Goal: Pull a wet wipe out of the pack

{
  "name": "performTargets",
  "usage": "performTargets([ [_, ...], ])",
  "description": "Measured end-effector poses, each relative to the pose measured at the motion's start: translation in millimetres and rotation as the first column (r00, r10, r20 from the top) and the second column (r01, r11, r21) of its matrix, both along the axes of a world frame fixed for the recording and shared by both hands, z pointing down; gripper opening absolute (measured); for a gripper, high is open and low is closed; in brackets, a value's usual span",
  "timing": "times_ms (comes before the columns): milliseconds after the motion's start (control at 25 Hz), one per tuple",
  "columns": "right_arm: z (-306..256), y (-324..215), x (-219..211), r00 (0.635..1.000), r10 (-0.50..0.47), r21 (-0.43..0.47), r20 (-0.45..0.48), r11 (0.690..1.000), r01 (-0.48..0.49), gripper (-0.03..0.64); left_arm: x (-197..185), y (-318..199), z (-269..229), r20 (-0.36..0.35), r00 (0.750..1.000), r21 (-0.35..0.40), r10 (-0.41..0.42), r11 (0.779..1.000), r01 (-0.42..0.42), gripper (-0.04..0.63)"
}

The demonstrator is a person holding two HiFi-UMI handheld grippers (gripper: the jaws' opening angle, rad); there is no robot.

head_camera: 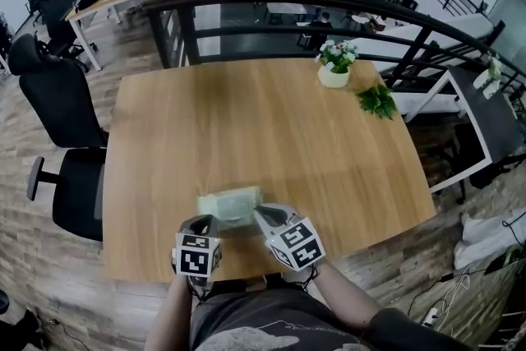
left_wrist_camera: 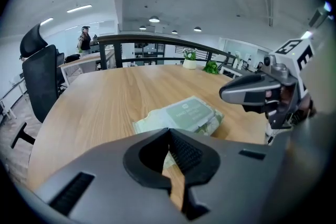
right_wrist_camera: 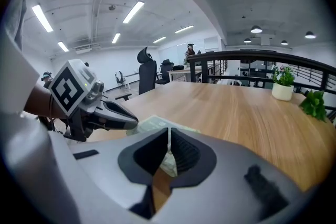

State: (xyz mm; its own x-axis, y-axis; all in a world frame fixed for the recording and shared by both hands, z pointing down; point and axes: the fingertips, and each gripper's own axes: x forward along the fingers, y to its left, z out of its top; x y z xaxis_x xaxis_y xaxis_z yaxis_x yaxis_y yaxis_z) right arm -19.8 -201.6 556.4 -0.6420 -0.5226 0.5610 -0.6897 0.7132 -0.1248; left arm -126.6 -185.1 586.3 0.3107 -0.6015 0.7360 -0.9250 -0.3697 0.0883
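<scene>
**Wet wipe pack [head_camera: 230,205] flat on the table, both grippers clenched on nothing**

So the pack is a pale green soft one with a darker green label on top. It's lying flat on the wooden table [head_camera: 271,127], close to the near edge and right in front of the person. The lid flap looks shut and no wipe is sticking out.

The left gripper [head_camera: 205,223] is at the pack's near left corner and the right gripper [head_camera: 260,214] is at its right end, so the pack sits between the two tips. Both point down at an angle towards it. Each gripper view shows the jaws pressed together with nothing caught in them, only the pack and bare wood just past the tips. Can't tell whether either tip is actually touching the wrapper.

Further back on the right side of the table there's a small potted plant [head_camera: 335,66] with a leafy green sprig [head_camera: 378,100] beside it, well apart from the pack. A black office chair [head_camera: 62,144] stands off the table's left side, and a dark railing [head_camera: 288,0] runs behind the far edge.
</scene>
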Motion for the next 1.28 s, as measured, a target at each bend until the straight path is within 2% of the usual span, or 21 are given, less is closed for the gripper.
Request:
performTargets([
  [240, 3.5, 1.0, -9.1, 1.0, -0.014, -0.012, -0.027, 1.0, 0.014, 0.026, -0.9, -0.1, 8.7, 0.003, 0.999, -0.03, 0.045, 0.999, -0.045, 0.012],
  [360, 11.1, 3.9, -10.7, 0.996, -0.037, -0.028, -0.076, 0.999, 0.035, 0.026, -0.9, -1.0, 11.3, -0.008, 0.998, -0.047, 0.057, 0.997, -0.057, 0.012],
  [600, 16.9, 13.7, -23.1, 0.978, -0.16, -0.023, -0.133, 0.987, 0.158, 0.032, -0.7, -2.6, 11.6, -0.017, 0.998, -0.055, 0.069, 0.996, -0.069, 0.012],
  [640, 18.1, 15.8, -27.1, 0.971, -0.192, -0.025, -0.145, 0.981, 0.19, 0.055, -0.9, -2.6, 11.9, -0.023, 0.997, -0.056, 0.069, 0.996, -0.07, 0.012],
  [720, 21.7, 19.9, -34.4, 0.951, -0.256, -0.041, -0.171, 0.967, 0.253, 0.182, -1.4, -1.8, 13.2, -0.037, 0.997, -0.063, 0.07, 0.995, -0.072, 0.012],
  [920, 22.9, 8.4, -43.9, 0.906, -0.31, 0.025, -0.288, 0.943, 0.331, 0.23, -1.5, -1.2, 14.0, -0.049, 0.996, -0.071, 0.081, 0.994, -0.084, 0.012],
  [1080, 33.1, 8.2, -48.0, 0.846, -0.379, 0.024, -0.375, 0.908, 0.418, 0.262, -1.0, -1.4, 14.0, -0.057, 0.994, -0.074, 0.089, 0.993, -0.093, 0.012],
  [1280, 36.8, 4.9, -52.3, 0.815, -0.403, 0.031, -0.415, 0.89, 0.456, 0.267, -1.0, -3.0, 12.9, -0.068, 0.993, -0.081, 0.096, 0.991, -0.102, 0.012],
])
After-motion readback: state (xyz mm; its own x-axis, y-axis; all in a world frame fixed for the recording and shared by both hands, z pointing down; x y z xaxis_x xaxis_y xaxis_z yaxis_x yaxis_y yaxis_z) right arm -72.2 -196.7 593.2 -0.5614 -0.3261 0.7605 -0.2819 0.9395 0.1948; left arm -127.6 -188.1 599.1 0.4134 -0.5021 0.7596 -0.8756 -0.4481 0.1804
